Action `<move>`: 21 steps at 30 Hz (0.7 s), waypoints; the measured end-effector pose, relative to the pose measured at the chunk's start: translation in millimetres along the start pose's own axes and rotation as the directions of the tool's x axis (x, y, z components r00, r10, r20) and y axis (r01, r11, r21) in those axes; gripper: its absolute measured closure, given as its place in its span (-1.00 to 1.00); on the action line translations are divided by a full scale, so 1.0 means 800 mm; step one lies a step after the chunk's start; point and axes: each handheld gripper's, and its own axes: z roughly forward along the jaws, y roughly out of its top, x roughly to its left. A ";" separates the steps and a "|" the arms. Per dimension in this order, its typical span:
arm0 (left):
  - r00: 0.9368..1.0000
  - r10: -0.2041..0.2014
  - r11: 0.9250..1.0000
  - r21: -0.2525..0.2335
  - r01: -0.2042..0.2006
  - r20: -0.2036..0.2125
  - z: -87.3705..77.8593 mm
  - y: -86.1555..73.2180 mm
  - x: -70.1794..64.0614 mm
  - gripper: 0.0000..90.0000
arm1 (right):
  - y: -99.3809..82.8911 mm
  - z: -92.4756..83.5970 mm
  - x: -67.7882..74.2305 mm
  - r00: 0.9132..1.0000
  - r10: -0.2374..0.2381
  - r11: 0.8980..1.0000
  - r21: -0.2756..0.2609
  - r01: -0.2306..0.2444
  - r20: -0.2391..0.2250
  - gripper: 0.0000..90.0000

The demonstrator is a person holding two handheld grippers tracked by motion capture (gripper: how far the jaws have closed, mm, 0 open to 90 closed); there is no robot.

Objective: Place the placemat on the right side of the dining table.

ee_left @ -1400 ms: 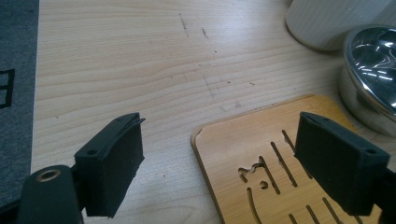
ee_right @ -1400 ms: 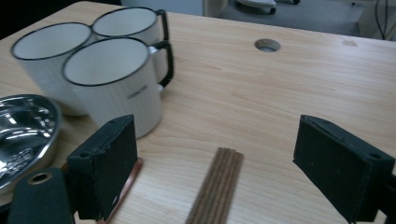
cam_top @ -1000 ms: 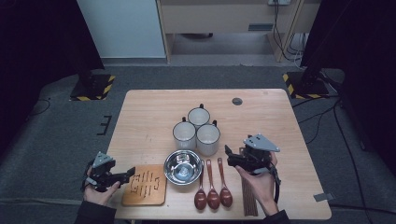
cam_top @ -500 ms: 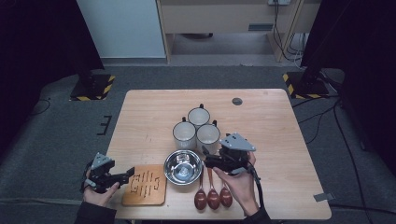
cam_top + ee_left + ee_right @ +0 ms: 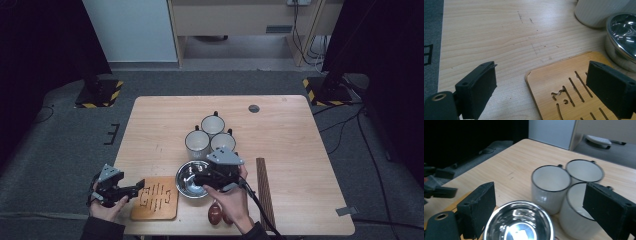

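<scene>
My left gripper [image 5: 138,188] [image 5: 541,67] hovers at the table's front left. Its jaws have just been closing but stand apart, so it is open, with the corner of a slotted wooden board [image 5: 156,198] [image 5: 549,78] low between them and untouched. My right gripper [image 5: 198,179] [image 5: 540,187] is open wide, just above a shiny steel bowl [image 5: 187,182] [image 5: 519,222] [image 5: 621,42]. Three white mugs [image 5: 212,125] [image 5: 551,182] with dark rims stand clustered right behind the bowl.
Brown wooden spoons [image 5: 216,214] lie at the front edge, partly under my right hand. A dark bundle of sticks [image 5: 263,190] lies to the right of them. A small dark disc [image 5: 254,108] sits near the far edge of the table [image 5: 150,125].
My right gripper has travelled left from the sticks, past the spoons, to above the steel bowl. The left gripper has stayed by the board.
</scene>
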 end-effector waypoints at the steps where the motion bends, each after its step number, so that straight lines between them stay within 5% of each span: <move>1: 1.000 0.007 1.000 0.005 -0.007 -0.007 0.001 0.000 0.000 -0.81 | -0.002 0.006 0.009 1.000 -0.006 1.000 0.004 0.006 -0.012 -0.75; 21: 1.000 0.006 1.000 -0.002 -0.006 0.000 0.004 -0.005 0.002 -0.76 | -0.011 0.041 0.080 0.996 -0.019 0.999 0.036 0.022 -0.092 -0.76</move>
